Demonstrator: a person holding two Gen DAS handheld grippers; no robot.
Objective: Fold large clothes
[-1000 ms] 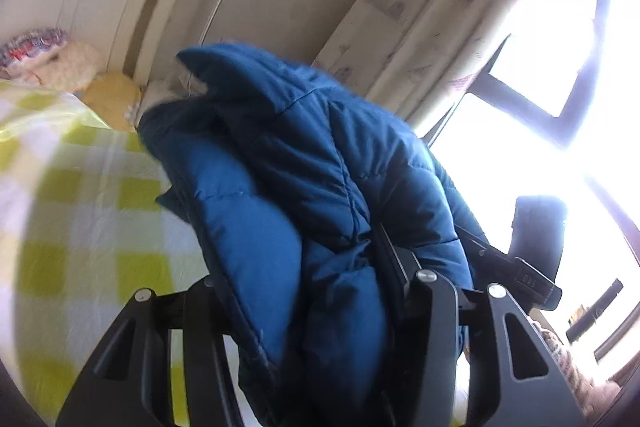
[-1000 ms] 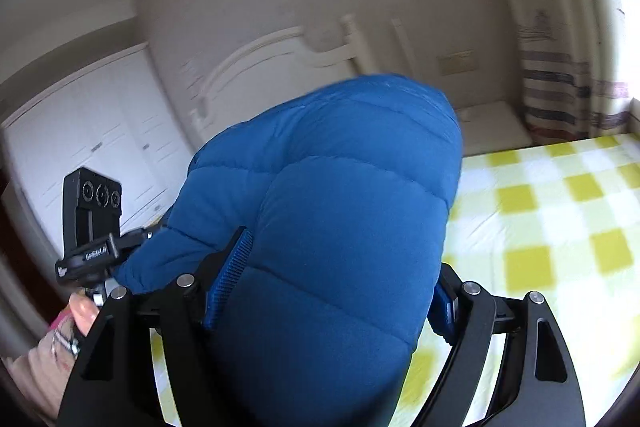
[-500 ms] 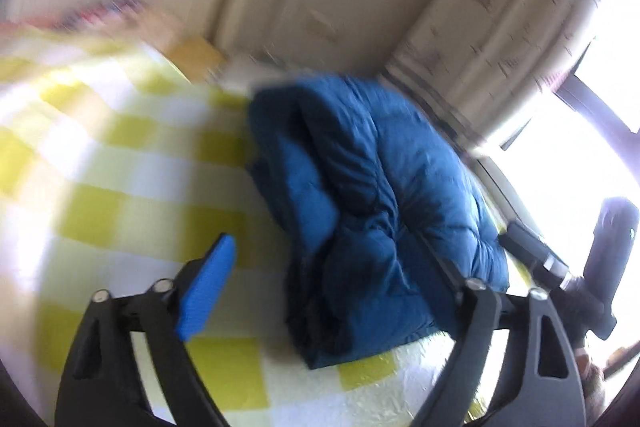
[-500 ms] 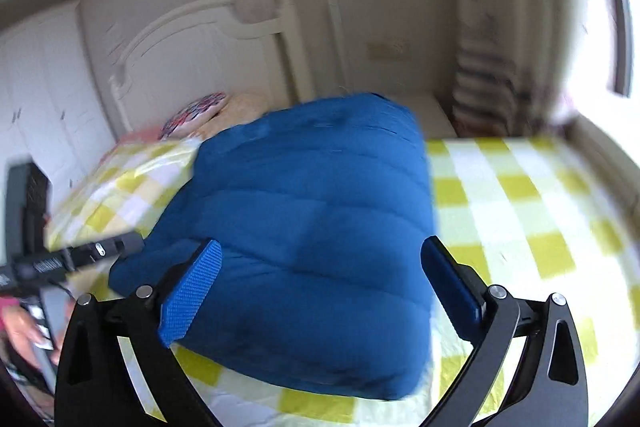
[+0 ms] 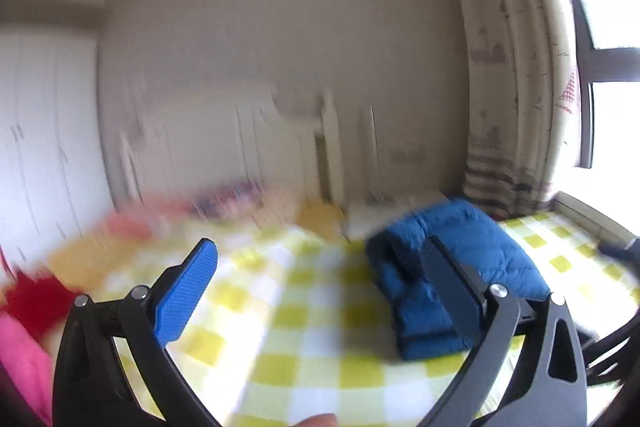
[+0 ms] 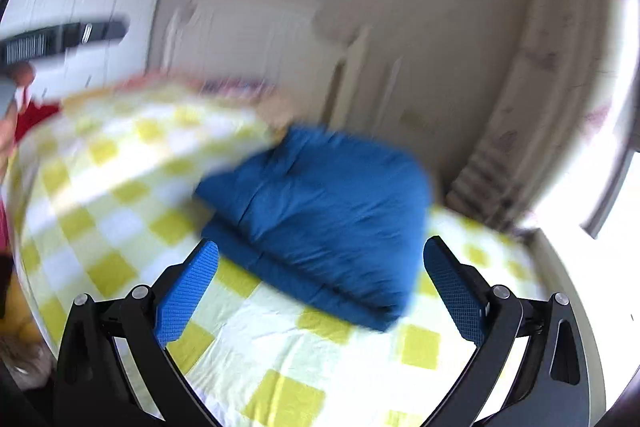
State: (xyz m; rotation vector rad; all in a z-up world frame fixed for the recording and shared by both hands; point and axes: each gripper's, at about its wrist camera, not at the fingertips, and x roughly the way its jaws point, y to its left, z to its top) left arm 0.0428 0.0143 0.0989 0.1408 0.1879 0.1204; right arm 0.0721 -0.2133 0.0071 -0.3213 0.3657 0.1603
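A folded blue puffer jacket lies on the yellow-and-white checked bed, at the right in the left wrist view. In the right wrist view the jacket lies just beyond the fingers on the same bed. My left gripper is open and empty, left of the jacket; its right finger overlaps the jacket's image. My right gripper is open and empty, above the bed before the jacket's near edge. Both views are motion-blurred.
A white headboard and wardrobe stand at the back. Red and pink clothes lie at the far left. A curtain and bright window are at the right. The left gripper's body shows at upper left.
Both grippers let go of the blue jacket, which now lies folded on the bed. Both have opened and pulled back from it; the left one swung left.
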